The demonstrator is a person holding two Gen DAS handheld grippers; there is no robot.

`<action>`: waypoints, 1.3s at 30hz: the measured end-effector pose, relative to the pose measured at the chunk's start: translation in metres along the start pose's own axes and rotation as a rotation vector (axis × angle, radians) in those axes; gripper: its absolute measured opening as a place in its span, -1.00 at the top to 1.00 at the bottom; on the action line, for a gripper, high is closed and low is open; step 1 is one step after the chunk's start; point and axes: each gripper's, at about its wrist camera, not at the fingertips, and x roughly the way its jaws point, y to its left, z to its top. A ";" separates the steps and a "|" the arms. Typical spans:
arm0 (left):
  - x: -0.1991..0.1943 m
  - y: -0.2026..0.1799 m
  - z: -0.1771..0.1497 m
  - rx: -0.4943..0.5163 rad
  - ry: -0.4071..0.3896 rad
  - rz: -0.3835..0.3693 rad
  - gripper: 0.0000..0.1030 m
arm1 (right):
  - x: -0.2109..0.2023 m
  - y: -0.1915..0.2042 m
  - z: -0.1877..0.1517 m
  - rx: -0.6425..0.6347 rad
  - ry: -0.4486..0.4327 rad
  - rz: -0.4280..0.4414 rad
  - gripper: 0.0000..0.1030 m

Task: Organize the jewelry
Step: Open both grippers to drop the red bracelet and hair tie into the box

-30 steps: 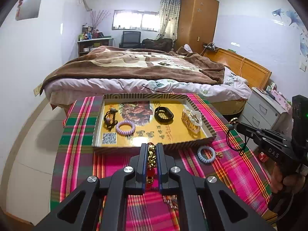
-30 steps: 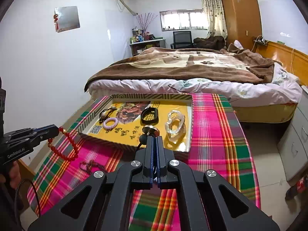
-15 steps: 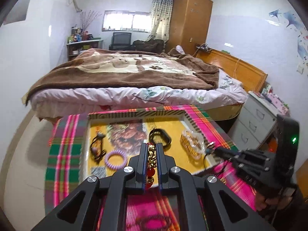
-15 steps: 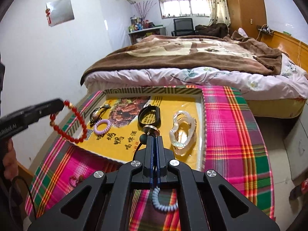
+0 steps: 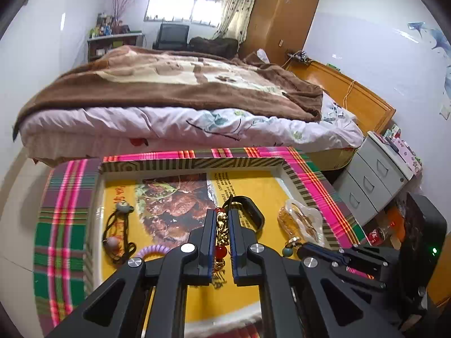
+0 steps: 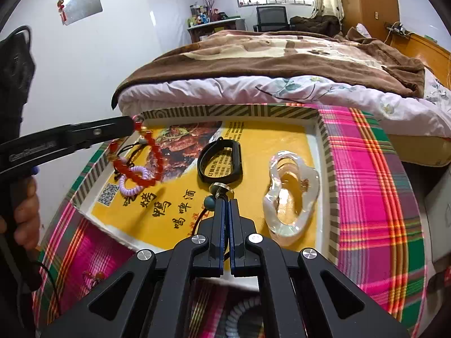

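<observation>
Both grippers (image 5: pixel 220 225) (image 6: pixel 226 208) now hang over the tray (image 6: pixel 234 111), earlier over tablecloth (image 6: pixel 377 174).

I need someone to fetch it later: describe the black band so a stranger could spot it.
Find the shallow yellow tray on the plaid tablecloth. Near its middle, left of the clear glassy piece, lies the black band: a flat, dark, rounded-rectangle loop, the only plain black ring there.

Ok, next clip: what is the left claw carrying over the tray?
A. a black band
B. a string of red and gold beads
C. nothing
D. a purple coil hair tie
B: the left claw is shut on the red and gold beads, which hang in a loop over the tray; the black band and purple coil tie lie in it.
</observation>
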 end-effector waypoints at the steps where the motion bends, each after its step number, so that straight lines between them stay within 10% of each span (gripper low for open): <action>1: 0.007 0.004 0.001 -0.005 0.010 0.010 0.84 | 0.003 0.000 0.000 0.000 0.005 -0.001 0.97; 32: 0.080 0.046 0.006 -0.034 0.153 0.132 0.82 | 0.039 0.011 0.002 -0.077 0.061 -0.129 0.91; 39: 0.079 0.046 0.006 -0.038 0.153 0.128 0.31 | 0.037 0.012 0.002 -0.076 0.059 -0.125 0.76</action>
